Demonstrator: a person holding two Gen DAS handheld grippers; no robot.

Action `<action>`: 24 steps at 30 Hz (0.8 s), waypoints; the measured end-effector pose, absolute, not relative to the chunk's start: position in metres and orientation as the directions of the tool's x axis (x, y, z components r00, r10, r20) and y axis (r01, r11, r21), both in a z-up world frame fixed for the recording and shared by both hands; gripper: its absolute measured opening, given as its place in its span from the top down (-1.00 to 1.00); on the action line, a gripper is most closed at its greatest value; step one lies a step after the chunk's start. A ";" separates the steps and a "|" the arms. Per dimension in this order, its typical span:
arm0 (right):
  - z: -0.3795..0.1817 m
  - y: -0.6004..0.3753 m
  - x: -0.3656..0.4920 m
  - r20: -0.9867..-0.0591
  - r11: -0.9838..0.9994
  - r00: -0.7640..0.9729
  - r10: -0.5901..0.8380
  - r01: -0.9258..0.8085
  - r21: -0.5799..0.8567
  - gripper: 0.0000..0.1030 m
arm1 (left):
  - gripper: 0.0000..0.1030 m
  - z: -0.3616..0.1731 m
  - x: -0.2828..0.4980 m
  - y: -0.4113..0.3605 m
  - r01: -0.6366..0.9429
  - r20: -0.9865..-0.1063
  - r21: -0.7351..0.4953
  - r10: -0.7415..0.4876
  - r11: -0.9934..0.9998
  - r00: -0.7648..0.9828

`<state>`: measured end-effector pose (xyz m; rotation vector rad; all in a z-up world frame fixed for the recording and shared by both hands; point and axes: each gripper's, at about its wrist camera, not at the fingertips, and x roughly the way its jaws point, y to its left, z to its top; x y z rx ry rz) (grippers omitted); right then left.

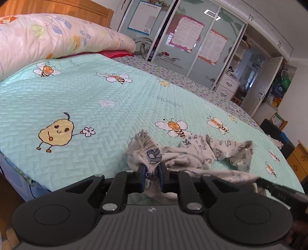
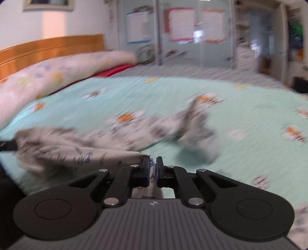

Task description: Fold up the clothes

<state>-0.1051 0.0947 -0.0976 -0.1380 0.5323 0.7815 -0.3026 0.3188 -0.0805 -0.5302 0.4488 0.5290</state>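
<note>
— What do you have in the left gripper (image 1: pixel 152 169) now?

— I hold a bunched edge of the letter-print garment (image 1: pixel 202 153) there. The jaws are nearly closed, and the cloth fills the narrow gap between the blue pads. A big letter "R" shows on the fold just above the fingertips.

— And the right gripper (image 2: pixel 153 163)?

— It is also almost fully closed, and it pinches another edge of the same garment (image 2: pixel 86 155). In the right wrist view the picture is blurred, but I can see the white cloth going between the two pads and hanging a little under them.

— Where is the rest of the garment?

— It lies crumpled on the bed, on the mint green quilt with bees (image 1: pixel 96 96), between and beyond my two grippers. In the left wrist view, the cloth stretches to the right toward a dark fingertip (image 1: pixel 269 185) at the edge of the frame.

— What else is on the bed?

— A floral duvet (image 1: pixel 57 36) is piled near the wooden headboard (image 1: pixel 57 8), with something red (image 1: pixel 115 53) under it. Behind the bed stands a wardrobe with glass sliding doors (image 1: pixel 182 38).
</note>
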 end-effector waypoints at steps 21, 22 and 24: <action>-0.111 0.139 -0.163 -0.529 0.487 0.423 0.735 -0.873 -0.022 -0.40 | 0.71 -0.097 -0.284 0.285 -0.442 -0.554 -0.331 0.208 0.834 0.806; -0.113 0.146 -0.170 -0.527 0.452 0.416 0.741 -0.889 -0.066 -0.40 | 0.71 -0.097 -0.284 0.285 -0.444 -0.554 -0.332 0.209 0.832 0.806; -0.118 0.161 -0.182 -0.546 0.372 0.385 0.743 -0.917 -0.141 -0.40 | 0.70 -0.097 -0.284 0.286 -0.448 -0.557 -0.332 0.211 0.830 0.804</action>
